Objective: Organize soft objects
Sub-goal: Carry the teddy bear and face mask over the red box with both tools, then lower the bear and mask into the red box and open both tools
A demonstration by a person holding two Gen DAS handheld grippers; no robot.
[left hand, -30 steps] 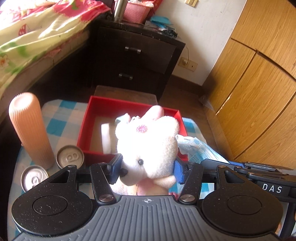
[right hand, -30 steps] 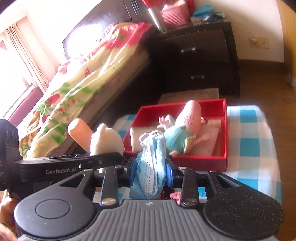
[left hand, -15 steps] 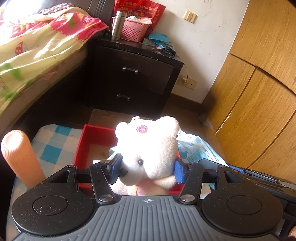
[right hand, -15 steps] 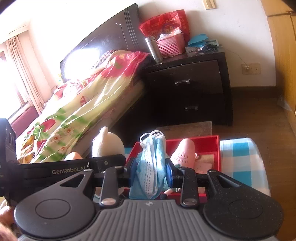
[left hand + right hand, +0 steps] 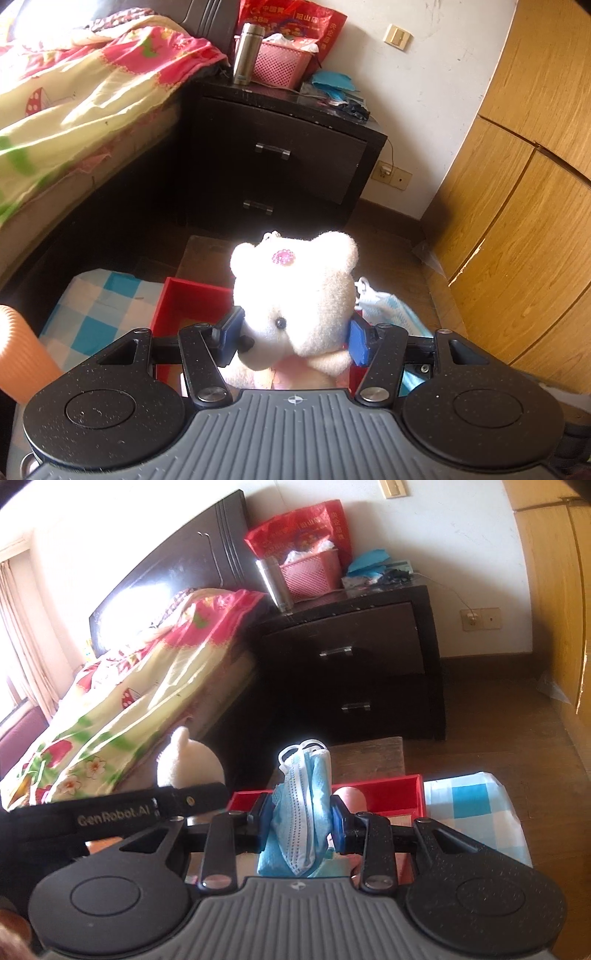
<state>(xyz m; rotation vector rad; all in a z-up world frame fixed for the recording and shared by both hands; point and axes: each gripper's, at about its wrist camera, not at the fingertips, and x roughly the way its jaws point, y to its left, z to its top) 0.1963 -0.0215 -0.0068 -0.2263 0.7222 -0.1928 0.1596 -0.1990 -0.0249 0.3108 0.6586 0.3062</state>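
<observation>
My left gripper (image 5: 293,338) is shut on a white plush bear (image 5: 295,291) with a pink gem on its head, held in the air in front of a red box (image 5: 192,299). My right gripper (image 5: 301,823) is shut on a bunch of blue face masks (image 5: 303,805), held above the red box (image 5: 388,788). A pink plush toy (image 5: 352,797) lies in the box, mostly hidden. The bear (image 5: 188,760) and the left gripper body show at the left of the right wrist view. The masks (image 5: 384,308) show right of the bear in the left wrist view.
The box sits on a blue-and-white checked cloth (image 5: 99,306). An orange ribbed cylinder (image 5: 22,354) stands at the left. Behind are a dark nightstand (image 5: 288,162) with a steel flask (image 5: 245,53) and pink basket, a bed (image 5: 74,99) at left, wooden wardrobe doors (image 5: 524,206) at right.
Both grippers have risen and tilted up with their loads still held. The box and table have dropped low in both views, and the cans have left the left wrist view.
</observation>
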